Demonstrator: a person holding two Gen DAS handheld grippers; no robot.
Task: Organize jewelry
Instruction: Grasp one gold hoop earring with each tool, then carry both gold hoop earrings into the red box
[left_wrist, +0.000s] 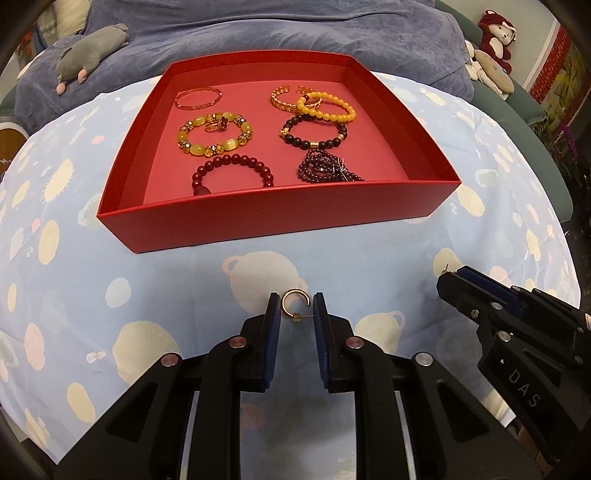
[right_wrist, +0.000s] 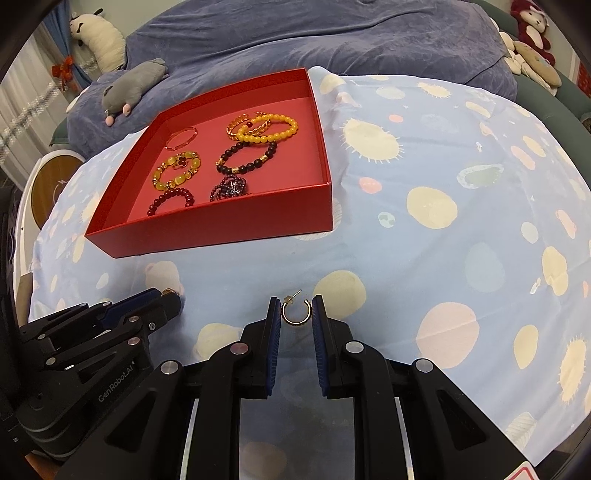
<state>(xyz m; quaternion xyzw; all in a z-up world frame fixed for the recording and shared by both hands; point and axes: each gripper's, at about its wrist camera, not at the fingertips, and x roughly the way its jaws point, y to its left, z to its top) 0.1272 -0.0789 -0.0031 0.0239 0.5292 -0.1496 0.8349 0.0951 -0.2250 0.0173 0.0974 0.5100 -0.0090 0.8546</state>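
Observation:
A red tray (left_wrist: 258, 218) sits on the blue patterned cloth and holds several bracelets, such as a yellow bead one (left_wrist: 327, 107) and a dark red bead one (left_wrist: 232, 173). My left gripper (left_wrist: 294, 308) is open, its fingers on either side of a gold hoop earring (left_wrist: 291, 304) lying on the cloth. My right gripper (right_wrist: 294, 310) is open around a second gold hoop earring (right_wrist: 295, 312) with its post pointing up. The tray also shows in the right wrist view (right_wrist: 221, 229). The right gripper shows in the left wrist view (left_wrist: 448, 282), the left gripper in the right wrist view (right_wrist: 168, 299).
The cloth (right_wrist: 443, 221) covers a round table. Behind it lies a blue blanket (left_wrist: 277, 33) with a grey plush toy (left_wrist: 92, 48). Red and beige plush toys (left_wrist: 495, 44) sit at the far right. A round wooden item (right_wrist: 51, 184) stands at the left.

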